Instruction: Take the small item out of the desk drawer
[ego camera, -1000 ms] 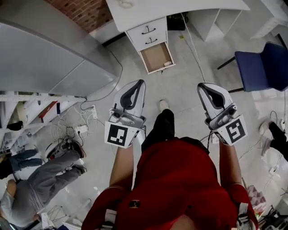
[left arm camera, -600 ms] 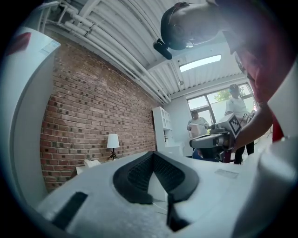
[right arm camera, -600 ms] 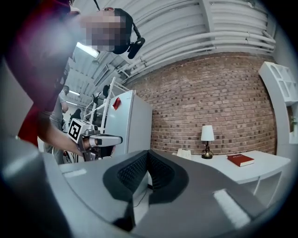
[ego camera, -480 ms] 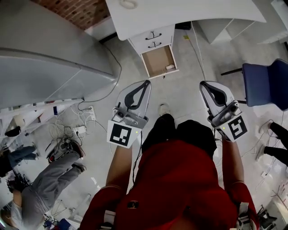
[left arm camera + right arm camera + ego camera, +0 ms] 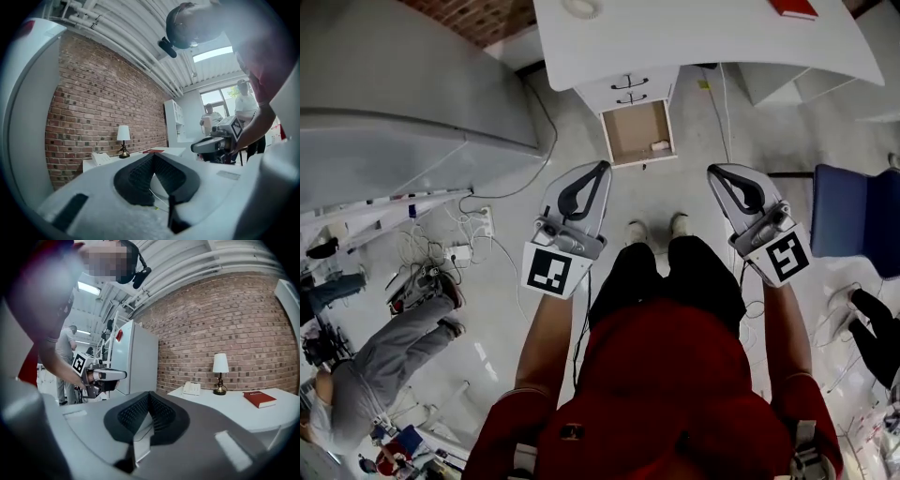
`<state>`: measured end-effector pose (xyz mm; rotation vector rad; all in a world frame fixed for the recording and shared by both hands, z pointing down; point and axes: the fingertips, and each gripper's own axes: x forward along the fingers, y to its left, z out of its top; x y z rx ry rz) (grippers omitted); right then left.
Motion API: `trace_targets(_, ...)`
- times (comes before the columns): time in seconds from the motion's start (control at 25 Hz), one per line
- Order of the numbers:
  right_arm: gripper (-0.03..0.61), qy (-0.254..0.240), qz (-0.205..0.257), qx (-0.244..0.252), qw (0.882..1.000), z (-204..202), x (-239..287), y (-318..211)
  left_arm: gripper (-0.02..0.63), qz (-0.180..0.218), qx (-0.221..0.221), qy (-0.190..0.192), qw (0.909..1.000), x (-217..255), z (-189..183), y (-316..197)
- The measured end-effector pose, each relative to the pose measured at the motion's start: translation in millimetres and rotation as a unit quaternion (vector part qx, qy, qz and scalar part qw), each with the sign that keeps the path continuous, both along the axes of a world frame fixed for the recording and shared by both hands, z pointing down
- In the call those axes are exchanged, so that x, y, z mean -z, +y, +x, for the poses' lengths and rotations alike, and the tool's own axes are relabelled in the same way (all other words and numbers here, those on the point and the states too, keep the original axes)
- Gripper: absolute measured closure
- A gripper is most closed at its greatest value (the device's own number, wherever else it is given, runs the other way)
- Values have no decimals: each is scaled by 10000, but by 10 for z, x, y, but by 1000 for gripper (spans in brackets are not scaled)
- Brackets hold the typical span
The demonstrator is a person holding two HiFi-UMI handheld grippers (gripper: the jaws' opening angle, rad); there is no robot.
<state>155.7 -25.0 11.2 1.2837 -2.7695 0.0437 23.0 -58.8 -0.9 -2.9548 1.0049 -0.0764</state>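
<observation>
1. Stepping forward over the last second, the person is bringing the white worktop (image 5: pixel 703 37) and its open bottom drawer (image 5: pixel 633 129) lower and nearer the middle of the head view. The blue chair (image 5: pixel 855 220) is sliding off to the right edge, and both shoes (image 5: pixel 636 231) are now standing side by side.
2. The small white item (image 5: pixel 660 146) is lying inside the open bottom drawer, close to its right wall and near its front edge.
3. That item is sitting ahead of both claws, roughly between their two tips and well apart from each; neither claw is reaching into the drawer.
4. The left claw (image 5: pixel 602 166) is staying closed, its dark ribbed pads (image 5: pixel 140 176) pressing together with nothing between them.
5. The right claw (image 5: pixel 712 170) is likewise staying closed and empty, its pads (image 5: pixel 159 413) meeting at the tip.
6. Both bare forearms (image 5: pixel 546 337) are stretching forward from the red shirt (image 5: pixel 666 394), holding the claws side by side, apart from each other, at about the same level and pointing toward the drawer unit.
7. On the worktop, a red book (image 5: pixel 259 399), a table lamp (image 5: pixel 220 372) and a white telephone (image 5: pixel 191 388) are standing before the brick wall (image 5: pixel 225 319).
8. In each gripper view the other claw is showing off to the side.
</observation>
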Motion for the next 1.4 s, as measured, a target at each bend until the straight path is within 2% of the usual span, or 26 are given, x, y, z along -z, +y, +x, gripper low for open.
trace_targets(0.4,565,323,-162,939,9949,219,-567,-612,614,-195,736,-90,9971,-501,189,-398)
trace_targets(0.6,565,503,-214,1238,9908,191,-1060,-785,614,-220,812,-131,9964,-941,229,-541)
trace_targets(0.72,565,620,-352,1356,9882,150,-1478,-906,614,-260,814,-159,9962,-1302,189,-646)
trace_targets(0.92,565,532,-556,1564,9847,-17,-2215,-1113,614,-237,874,-183,9957,-2018,27,-841)
trace_targets(1.24,565,1301,-497,2137,9669,-231,-3648,-1342,614,-156,902,-331,9953,-3330,-158,-1134)
trace_targets(1.4,565,1498,-547,2281,9605,-278,-4288,-1453,614,-134,891,-354,9953,-3915,-209,-1303)
